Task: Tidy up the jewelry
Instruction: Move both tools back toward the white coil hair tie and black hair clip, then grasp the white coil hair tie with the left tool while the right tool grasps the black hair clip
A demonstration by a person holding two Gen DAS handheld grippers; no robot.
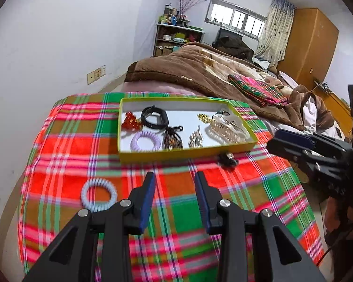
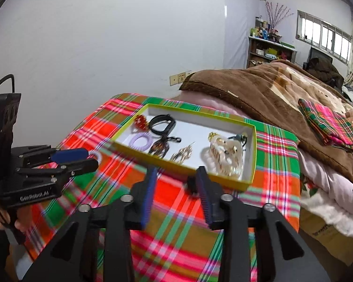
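A yellow-rimmed tray (image 1: 176,153) (image 2: 181,168) sits on the plaid cloth and holds several pieces: a lilac coil tie (image 1: 145,141), a black band (image 1: 154,117), red beads (image 1: 129,121), pearls and a gold clip (image 1: 226,129). A pale blue coil hair tie (image 1: 98,195) lies on the cloth left of my left gripper (image 1: 175,176), which is open and empty above the cloth. A small dark clip (image 1: 227,160) (image 2: 191,184) lies before the tray's near edge. My right gripper (image 2: 177,172) is open, its right finger just beside that clip.
The plaid cloth (image 1: 167,211) covers the near end of a bed. A brown blanket (image 1: 188,72) and a folded plaid cloth (image 1: 258,89) lie beyond the tray. A white wall stands to the left. A shelf (image 1: 176,37) and a wardrobe (image 1: 310,47) stand far behind.
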